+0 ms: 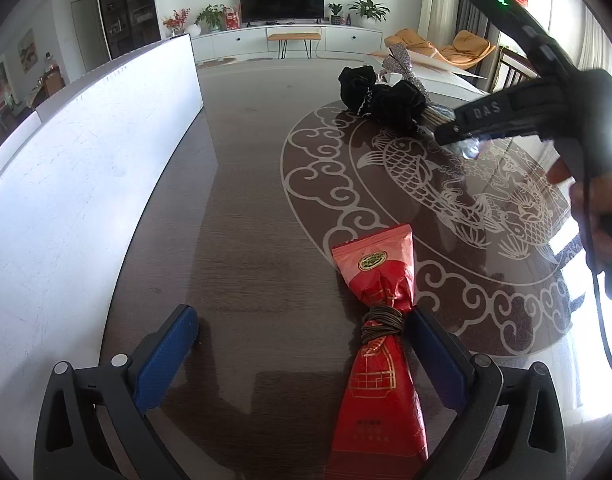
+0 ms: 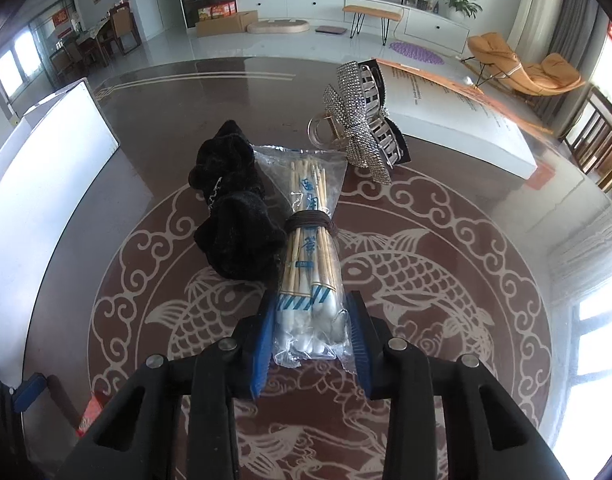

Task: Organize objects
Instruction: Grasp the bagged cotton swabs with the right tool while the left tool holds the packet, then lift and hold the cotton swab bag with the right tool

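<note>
A red packet tied at its waist with a brown cord lies on the dark table between the fingers of my left gripper, which is open around it. My right gripper is shut on the near end of a clear bag of cotton swabs, also bound with brown cord. A black velvet scrunchie lies just left of the bag, touching it. A rhinestone bow hair clip stands beyond the bag. The right gripper also shows in the left wrist view, by the scrunchie.
A white box stands along the table's left side. A white booklet with an orange edge lies at the far right. The table carries a pale fish and cloud pattern. Chairs stand past the right edge.
</note>
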Demonstrator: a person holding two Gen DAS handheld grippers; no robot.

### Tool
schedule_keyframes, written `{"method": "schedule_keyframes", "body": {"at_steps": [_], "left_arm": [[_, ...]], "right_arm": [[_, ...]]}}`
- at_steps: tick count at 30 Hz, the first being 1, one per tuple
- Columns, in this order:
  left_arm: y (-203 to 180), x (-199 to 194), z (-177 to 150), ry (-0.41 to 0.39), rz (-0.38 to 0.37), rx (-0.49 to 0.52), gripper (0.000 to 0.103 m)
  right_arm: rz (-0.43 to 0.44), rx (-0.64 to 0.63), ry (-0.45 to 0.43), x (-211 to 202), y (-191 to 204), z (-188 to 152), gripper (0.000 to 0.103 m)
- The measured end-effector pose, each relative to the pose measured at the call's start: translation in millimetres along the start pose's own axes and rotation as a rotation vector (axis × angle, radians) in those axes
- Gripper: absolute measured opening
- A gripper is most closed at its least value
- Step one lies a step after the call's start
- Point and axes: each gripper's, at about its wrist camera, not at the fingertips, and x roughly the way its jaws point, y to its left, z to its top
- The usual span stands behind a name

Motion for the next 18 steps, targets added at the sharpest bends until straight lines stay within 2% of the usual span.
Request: {"method": "schedule_keyframes", "body": {"at_steps": [2, 5, 8, 11, 13, 14, 17, 18], "left_arm": [[0, 0, 0, 0.0, 0.0, 0.0, 0.103], [0, 0, 0, 0.0, 0.0, 0.0, 0.103], [0, 0, 0, 0.0, 0.0, 0.0, 0.103], [0, 0, 0, 0.0, 0.0, 0.0, 0.103], [0, 0, 0, 0.0, 0.0, 0.0, 0.103], [0, 0, 0, 0.0, 0.0, 0.0, 0.103], [0, 0, 0, 0.0, 0.0, 0.0, 0.103], [0, 0, 0, 0.0, 0.0, 0.0, 0.103]], "right_arm": [[0.007, 0.01, 0.0, -10, -5, -24, 0.035], [-0.029, 0.057, -0.018, -34, -17, -75, 0.035], [-0.077, 0.173, -0.048, -65, -27, -132, 0.035], [-0.042, 0.302, -0.109, -95, -25, -190, 0.035], [-0.047, 0.337, -0.149, -109, -18, -216, 0.037], [-0.063, 0.349, -0.169, -114, -14, -225, 0.041], [-0.124, 0.345, -0.188, -116, -9, -232, 0.074], [-0.138, 0.335, -0.178, -114, -9, -229, 0.075]]}}
